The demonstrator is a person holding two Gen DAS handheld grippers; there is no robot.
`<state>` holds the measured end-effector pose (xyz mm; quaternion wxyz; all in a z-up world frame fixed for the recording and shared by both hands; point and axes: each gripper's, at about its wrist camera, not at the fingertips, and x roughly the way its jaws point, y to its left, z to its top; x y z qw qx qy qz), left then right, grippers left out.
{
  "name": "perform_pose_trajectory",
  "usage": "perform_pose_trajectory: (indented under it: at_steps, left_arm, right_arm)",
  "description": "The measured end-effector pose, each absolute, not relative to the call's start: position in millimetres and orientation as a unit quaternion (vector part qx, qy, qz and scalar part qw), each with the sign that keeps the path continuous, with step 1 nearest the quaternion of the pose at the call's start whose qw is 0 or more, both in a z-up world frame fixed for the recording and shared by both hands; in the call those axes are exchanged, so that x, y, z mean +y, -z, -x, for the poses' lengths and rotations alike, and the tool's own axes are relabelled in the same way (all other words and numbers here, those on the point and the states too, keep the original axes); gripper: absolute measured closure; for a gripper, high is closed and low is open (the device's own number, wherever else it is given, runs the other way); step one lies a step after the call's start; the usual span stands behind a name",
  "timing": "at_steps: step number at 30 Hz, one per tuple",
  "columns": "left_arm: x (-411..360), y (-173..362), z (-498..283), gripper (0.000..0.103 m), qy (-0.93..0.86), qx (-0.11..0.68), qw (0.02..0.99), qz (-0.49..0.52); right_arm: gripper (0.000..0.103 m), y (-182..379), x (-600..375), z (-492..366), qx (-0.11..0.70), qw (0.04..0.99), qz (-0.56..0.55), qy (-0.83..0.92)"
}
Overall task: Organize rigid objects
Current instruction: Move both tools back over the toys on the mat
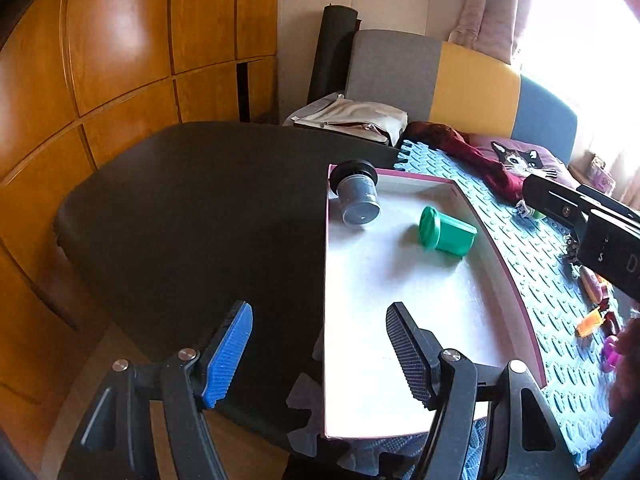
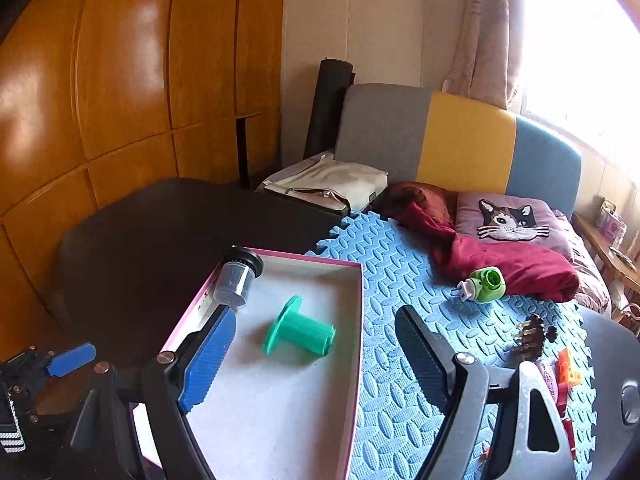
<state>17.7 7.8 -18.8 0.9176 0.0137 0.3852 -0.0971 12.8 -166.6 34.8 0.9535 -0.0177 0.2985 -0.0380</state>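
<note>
A shallow pink-rimmed white box [image 1: 516, 300] [image 2: 356, 344] lies on a blue foam mat. Inside it a green spool-shaped jar [image 1: 446, 234] [image 2: 300, 334] lies on its side. A grey container with a black cap [image 1: 358, 194] [image 2: 237, 278] leans in the far left corner. My left gripper [image 1: 320, 360] hovers open and empty over the box's near left edge. Over the box's right wall my right gripper [image 2: 316, 364] is open too, nothing between its fingers. Small toys [image 1: 596, 312] [image 2: 560, 372] lie on the mat at the right, along with a light green plug-in gadget [image 2: 486, 285].
A black tabletop [image 1: 192, 208] [image 2: 152, 248] extends to the left of the box. A maroon cloth [image 2: 500, 260] and a cat cushion [image 2: 508, 220] lie at the back of the mat. A beige bag [image 1: 352, 118] sits behind the table. Wooden cabinets fill the left.
</note>
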Motion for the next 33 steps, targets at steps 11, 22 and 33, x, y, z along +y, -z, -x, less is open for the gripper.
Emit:
perform_pose_trajectory:
  at_steps: [11,22,33]
  left_arm:
    - [-5,16,-14,0.033,0.112,0.384,0.916,-0.029]
    - [-35,7,-15,0.032,0.142,0.371,0.916,-0.058]
    - [-96,-9,-8,0.03,0.192,0.326,0.917,-0.126]
  right_arm:
    - [0.02,-34,-186,-5,0.3,0.952,0.006,0.058]
    - [0.02,-19,-231,7,0.324,0.941,-0.004,0.094]
    - [0.02,7,-350,55,0.386,0.902,-0.025,0.191]
